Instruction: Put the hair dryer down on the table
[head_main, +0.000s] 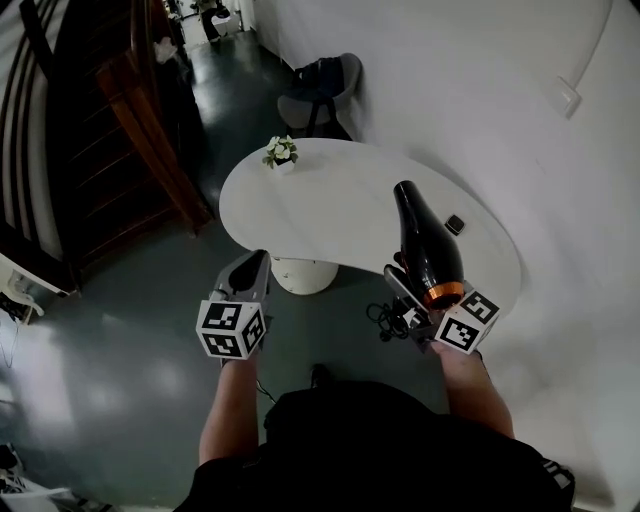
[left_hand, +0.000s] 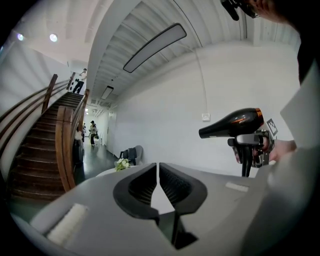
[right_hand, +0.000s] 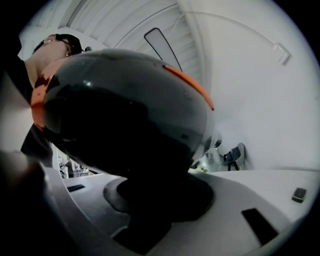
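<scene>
A black hair dryer (head_main: 425, 245) with an orange ring hangs in the air over the near right part of the white table (head_main: 320, 205), its nozzle pointing away from me. My right gripper (head_main: 400, 285) is shut on its handle. In the right gripper view the dryer's body (right_hand: 125, 115) fills most of the picture and hides the jaws around the handle. The left gripper view shows the dryer (left_hand: 235, 122) from the side, above the table. My left gripper (head_main: 258, 262) hovers off the table's near left edge, jaws together and holding nothing (left_hand: 158, 172).
A small pot of flowers (head_main: 281, 152) stands at the table's far left edge. A small dark object (head_main: 455, 224) lies by the far right edge. A chair (head_main: 322, 95) stands beyond the table, a wooden staircase (head_main: 120, 120) at the left. A cable (head_main: 385, 320) lies on the floor.
</scene>
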